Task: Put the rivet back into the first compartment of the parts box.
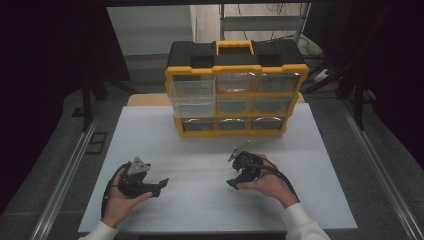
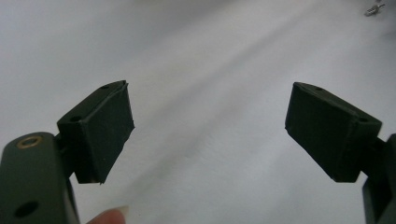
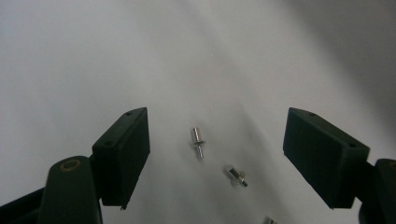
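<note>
The right gripper (image 3: 217, 154) was seen from close behind, with its two black jaws held wide apart and nothing pressed between them. A white table top (image 3: 140, 56) was spread out under them. Two small shiny metal pins were seen lying flat on it, in the gap between the jaws. The longer pin (image 3: 198, 142) was laid nearer the left jaw. The shorter pin (image 3: 236, 175) was laid just beside it, lower and to the right, not touching
</note>
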Demonstrator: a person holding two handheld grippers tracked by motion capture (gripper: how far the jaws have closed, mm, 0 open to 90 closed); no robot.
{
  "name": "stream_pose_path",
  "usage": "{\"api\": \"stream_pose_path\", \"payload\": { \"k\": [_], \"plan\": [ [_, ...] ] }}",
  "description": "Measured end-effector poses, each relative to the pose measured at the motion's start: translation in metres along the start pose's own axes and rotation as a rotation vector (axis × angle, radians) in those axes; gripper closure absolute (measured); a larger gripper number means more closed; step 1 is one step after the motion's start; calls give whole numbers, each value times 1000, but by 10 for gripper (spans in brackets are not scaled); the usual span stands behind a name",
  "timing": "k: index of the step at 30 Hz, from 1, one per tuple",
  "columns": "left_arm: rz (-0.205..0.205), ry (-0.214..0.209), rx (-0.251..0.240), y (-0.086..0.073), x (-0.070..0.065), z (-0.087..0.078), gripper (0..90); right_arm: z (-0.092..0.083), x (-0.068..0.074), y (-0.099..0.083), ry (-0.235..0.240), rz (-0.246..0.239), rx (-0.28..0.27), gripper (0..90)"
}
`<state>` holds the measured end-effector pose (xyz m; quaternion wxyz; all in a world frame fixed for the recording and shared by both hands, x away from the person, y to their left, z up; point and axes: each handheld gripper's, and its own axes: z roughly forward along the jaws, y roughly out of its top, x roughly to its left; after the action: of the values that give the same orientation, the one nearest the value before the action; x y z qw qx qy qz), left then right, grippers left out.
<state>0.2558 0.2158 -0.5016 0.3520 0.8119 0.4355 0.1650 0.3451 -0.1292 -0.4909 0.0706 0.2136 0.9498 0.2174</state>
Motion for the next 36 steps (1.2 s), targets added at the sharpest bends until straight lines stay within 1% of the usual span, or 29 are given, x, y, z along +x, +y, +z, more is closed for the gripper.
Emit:
{"api": "stream_pose_path", "payload": {
  "k": [6, 9, 10, 14, 17, 24, 30, 32, 34, 36],
  "plan": [
    [-3, 4, -1, 0, 1, 0, 154, 8, 2, 4, -2, -14, 48, 295],
    [-3, 5, 2, -1, 1, 0, 154, 11, 2, 5, -9, -18, 73, 344],
    [-3, 5, 2, -1, 1, 0, 154, 12, 2, 5, -8, -21, 81, 364],
    [-1, 1, 0, -1, 1, 0, 152, 13, 1, 4, -7, -23, 82, 462],
    [3, -3, -1, -1, 1, 0, 151, 14, 1, 4, -9, -23, 104, 524],
    [3, -2, 3, -1, 1, 1, 150, 14, 1, 4, 23, -24, 108, 655],
    [4, -4, 6, -1, 1, 1, 149, 14, 2, 5, 35, -32, 114, 825],
    [4, -3, 6, -1, 1, 1, 149, 14, 2, 5, 41, -34, 115, 830],
    [4, -3, 6, -1, 1, 1, 149, 14, 2, 5, 33, -37, 116, 833],
    [5, -3, 7, -1, 1, 1, 150, 14, 2, 5, 35, -32, 113, 835]
  ]
}}
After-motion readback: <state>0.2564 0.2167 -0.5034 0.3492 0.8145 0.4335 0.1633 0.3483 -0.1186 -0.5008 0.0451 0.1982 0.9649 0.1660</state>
